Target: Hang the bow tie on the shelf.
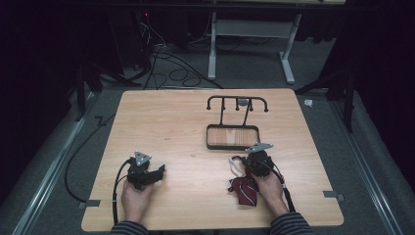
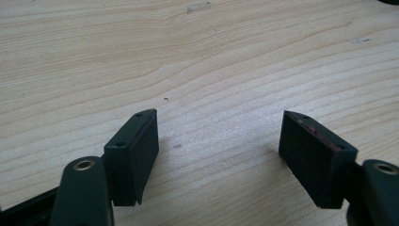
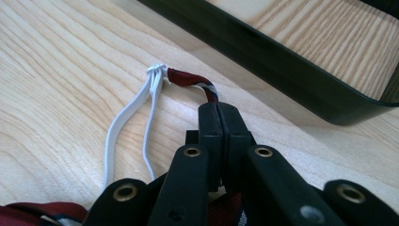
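Note:
A dark red striped tie [image 1: 244, 191] lies bunched on the table's near right, under the person's right hand. Its thin red band [image 3: 188, 79] ends in a white elastic loop [image 3: 124, 117] that trails over the wood. My right gripper [image 3: 219, 110] is shut on that red band, jaws pressed together just short of the elastic. In the high view the right gripper [image 1: 243, 164] sits just in front of the rack's tray. My left gripper [image 2: 219, 125] rests low over bare wood, jaws wide apart with nothing between them; in the high view the left gripper [image 1: 159, 172] is at the near left.
A black hook rack [image 1: 237, 102] stands at the table's middle back on a black-rimmed wooden tray [image 1: 232, 146]; the tray's rim [image 3: 282, 70] is close ahead of my right jaws. Cables trail off the table's left edge. The wooden table [image 1: 171, 122] has bare room across its left half.

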